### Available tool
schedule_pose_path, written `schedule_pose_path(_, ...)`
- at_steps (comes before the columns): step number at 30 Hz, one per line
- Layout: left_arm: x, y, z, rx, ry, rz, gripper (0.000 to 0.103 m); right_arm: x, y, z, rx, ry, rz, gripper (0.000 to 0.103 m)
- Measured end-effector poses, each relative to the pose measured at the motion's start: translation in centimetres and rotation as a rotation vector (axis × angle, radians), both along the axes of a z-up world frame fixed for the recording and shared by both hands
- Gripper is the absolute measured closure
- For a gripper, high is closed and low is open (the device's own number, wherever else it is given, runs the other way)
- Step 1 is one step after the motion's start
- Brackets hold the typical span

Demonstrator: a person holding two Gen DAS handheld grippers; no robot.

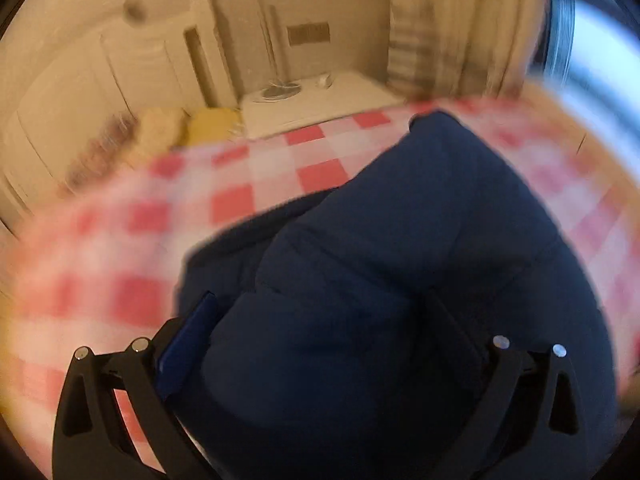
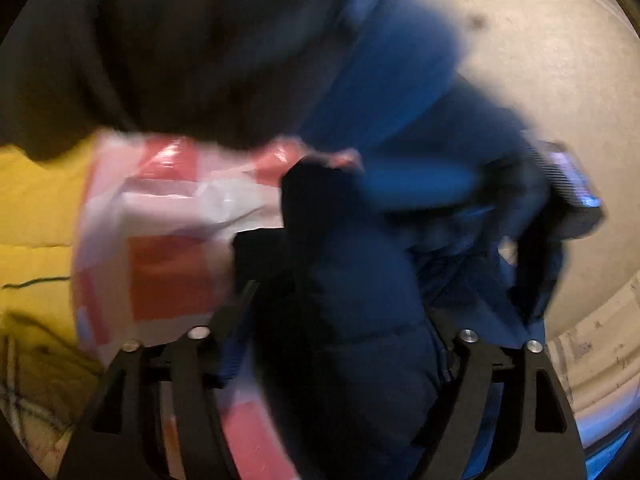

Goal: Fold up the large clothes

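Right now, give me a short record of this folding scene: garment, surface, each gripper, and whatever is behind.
garment: navy padded jacket, bunched up, lying on the cloth
surface: red and white checked cloth
left gripper: jaws wide, jacket bulging between them, no clamp visible
right gripper: jaws apart, dark jacket fabric between them; grip unclear through blur
background: white side table beyond the cloth, curtain at right
image quality: both views motion-blurred

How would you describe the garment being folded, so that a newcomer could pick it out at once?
Look at the red-and-white checked cloth spread over the surface in the left wrist view. On it lies the navy padded jacket, bulky and quilted. It is the only dark blue thing there, unlike the pale, yellowish cushions behind.
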State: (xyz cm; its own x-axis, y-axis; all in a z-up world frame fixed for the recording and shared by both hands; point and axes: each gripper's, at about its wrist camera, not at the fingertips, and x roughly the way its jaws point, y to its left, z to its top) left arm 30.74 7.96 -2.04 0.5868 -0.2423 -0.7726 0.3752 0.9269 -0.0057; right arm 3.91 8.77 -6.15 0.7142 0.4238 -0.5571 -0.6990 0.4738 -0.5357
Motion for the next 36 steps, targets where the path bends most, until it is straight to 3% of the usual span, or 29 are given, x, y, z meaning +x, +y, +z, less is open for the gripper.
schedule_pose_path(2, 0.3, 2.9, -1.0, -0.098, 0.045, 0.055, 0.002, -0.9, -1.8, 1.9, 0.095, 0.091, 0.057, 0.025)
schedule_pose_path(5, -0.1, 5.1, -2.2, -0.155, 0.051, 0.097, 0.002, -1.0, -5.6, 5.2, 0.296, 0.224, 0.125, 0.025)
schedule_pose_path(10, -0.8, 5.0, -2.4, -0.14, 0.002, 0.114, 0.002, 2.4, -12.0, 9.1, 0.565, 0.236, -0.09, 0.029)
schedule_pose_path(12, -0.7, 5.0, -2.2, -0.142, -0.005, 0.117, 0.002, 3.5, -12.3, 9.5, 0.591, 0.23, -0.16, 0.029)
schedule_pose_path(14, -0.9, 5.0, -2.2, -0.144, -0.013, 0.121, 0.002, 3.8, -11.8, 8.7, 0.564, 0.25, -0.199, 0.029)
schedule_pose_path(17, -1.0, 5.1, -2.2, -0.144, -0.019, 0.124, 0.002, 3.9, -8.1, 5.0, 0.362, 0.299, -0.178, 0.027)
schedule_pose_path(19, -1.2, 5.2, -2.2, -0.138, -0.033, 0.127, 0.002, 2.5, -5.7, 2.0, 0.219, 0.136, -0.192, 0.026)
schedule_pose_path(23, -1.2, 5.5, -2.4, -0.15, -0.031, 0.143, 0.002, 2.9, -5.3, 1.5, 0.21, 0.144, -0.214, 0.026)
schedule_pose_path(26, -1.7, 4.5, -1.2, -0.042, -0.063, 0.183, 0.002, 2.4, -5.1, 1.2, 0.175, 0.103, -0.227, 0.026)
schedule_pose_path(28, -2.7, 3.4, 0.8, 0.063, -0.135, 0.224, 0.003, 2.5, -4.9, 0.9, 0.173, 0.094, -0.232, 0.026)
schedule_pose_path(33, -4.8, 1.8, 6.9, 0.029, -0.288, 0.268, 0.002, 2.3, -5.2, 1.0, 0.174, 0.089, -0.229, 0.026)
schedule_pose_path(36, -3.2, 0.5, 5.2, 0.13, -0.287, 0.316, 0.002, 1.8, -5.5, 1.1, 0.182, 0.099, -0.229, 0.026)
